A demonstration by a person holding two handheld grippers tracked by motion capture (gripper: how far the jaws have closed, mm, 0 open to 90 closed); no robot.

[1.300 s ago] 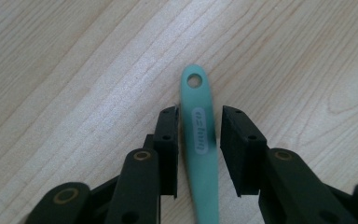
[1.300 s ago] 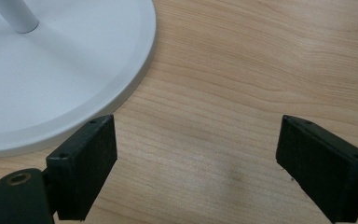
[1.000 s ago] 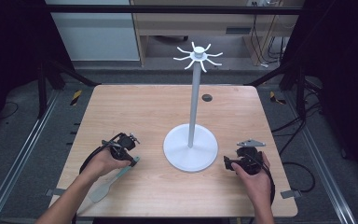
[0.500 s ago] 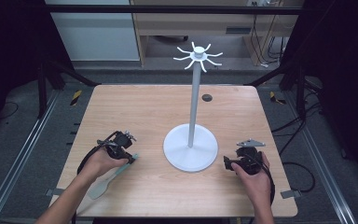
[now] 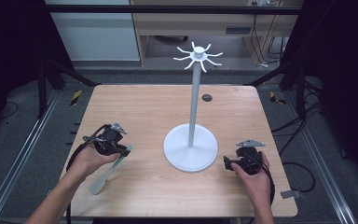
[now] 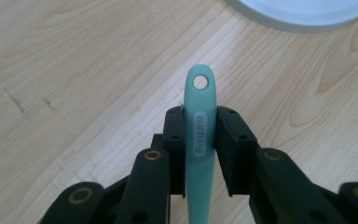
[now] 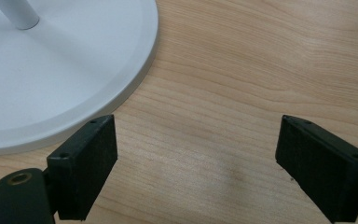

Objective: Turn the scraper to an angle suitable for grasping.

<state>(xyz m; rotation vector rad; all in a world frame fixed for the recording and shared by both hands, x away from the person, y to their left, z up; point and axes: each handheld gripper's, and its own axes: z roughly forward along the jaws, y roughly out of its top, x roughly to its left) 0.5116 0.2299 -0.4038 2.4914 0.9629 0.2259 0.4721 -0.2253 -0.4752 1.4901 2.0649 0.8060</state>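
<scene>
White hook stand [image 5: 190,148] between spatula-clamping left gripper [image 5: 121,148] and right gripper [image 5: 227,163]

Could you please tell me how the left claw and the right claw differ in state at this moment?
The left claw is shut on the spatula handle; the right claw is open and holds nothing. The left claw sits left of the stand base, the right claw at its right edge. Both are hand-held, low over the table, with black jaws.
</scene>
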